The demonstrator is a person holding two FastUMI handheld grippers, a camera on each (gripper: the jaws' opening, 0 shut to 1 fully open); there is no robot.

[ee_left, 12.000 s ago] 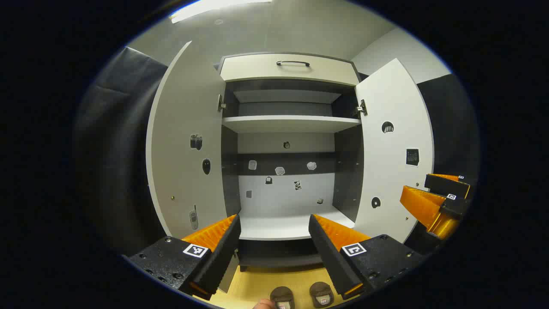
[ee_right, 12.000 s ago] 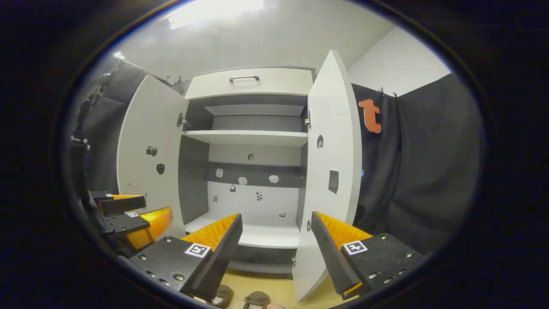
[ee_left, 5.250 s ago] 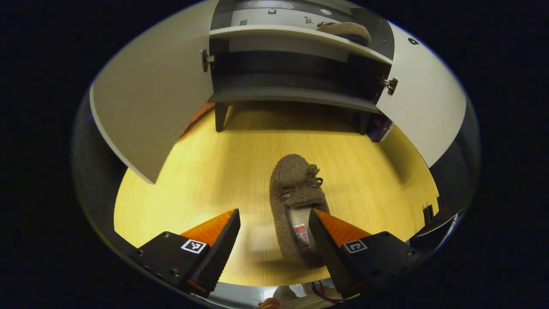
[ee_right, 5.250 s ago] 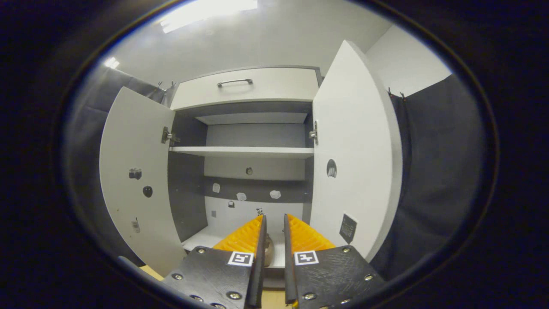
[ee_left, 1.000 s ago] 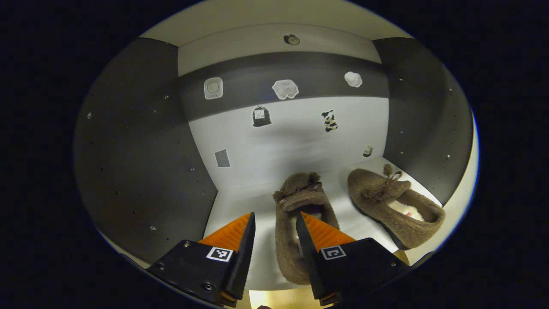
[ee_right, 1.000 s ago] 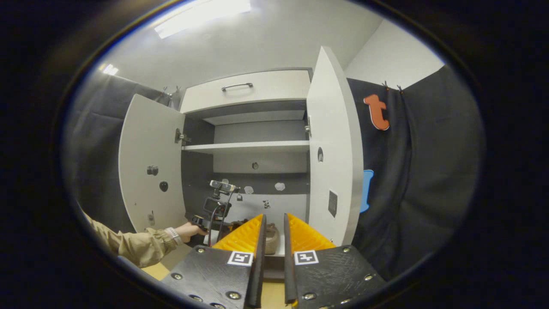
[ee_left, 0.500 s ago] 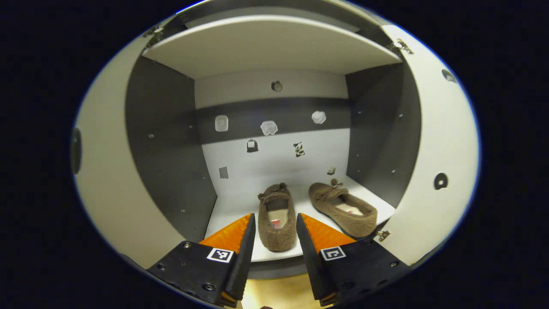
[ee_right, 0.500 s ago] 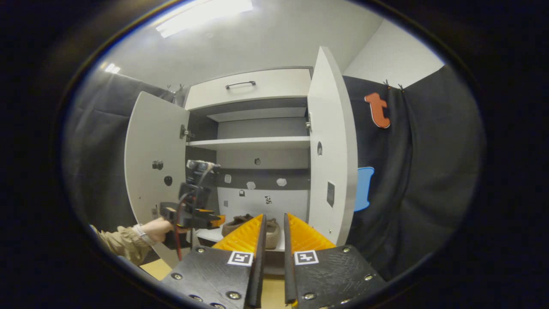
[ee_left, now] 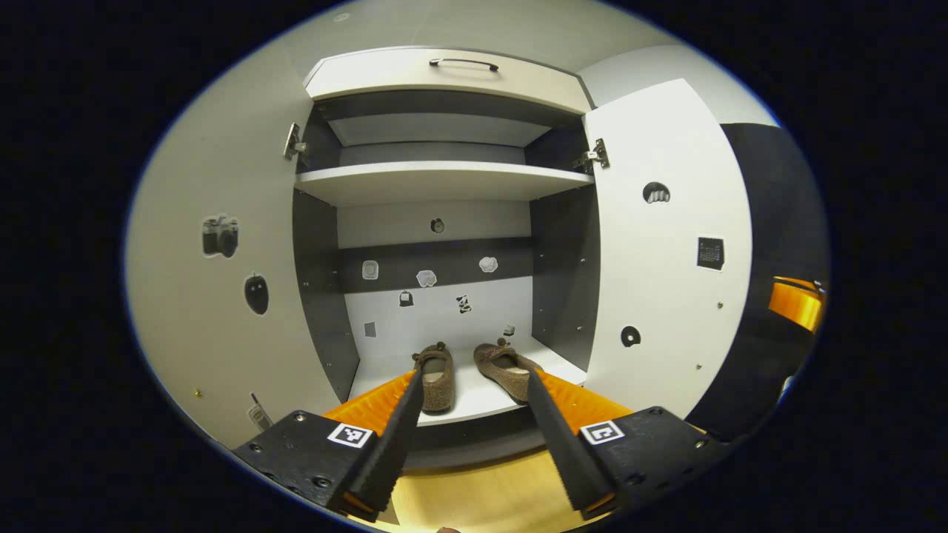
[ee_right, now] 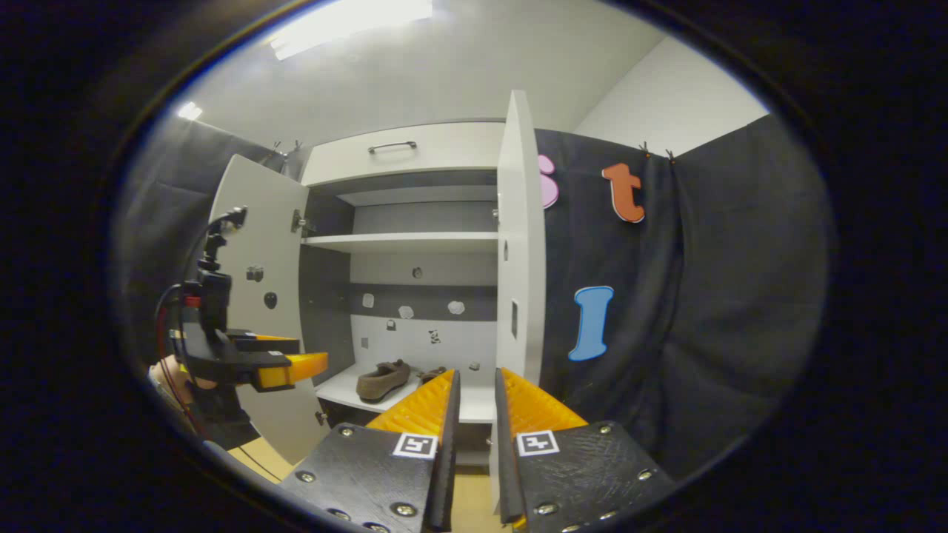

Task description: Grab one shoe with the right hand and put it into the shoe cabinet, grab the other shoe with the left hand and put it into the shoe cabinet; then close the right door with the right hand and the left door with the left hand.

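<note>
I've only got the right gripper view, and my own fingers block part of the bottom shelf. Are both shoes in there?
Observer: Yes. The left gripper view shows one shoe beside the other shoe, toes to the back, on the bottom shelf.
Operator: Is the left gripper carrying anything?
Observer: No. The left gripper is open with nothing between its fingers, out in front of the shelf.
Operator: I see the right door edge-on. How far open is it?
Observer: Wide open. The left gripper view shows the right door with its whole inner face turned outward.
</note>
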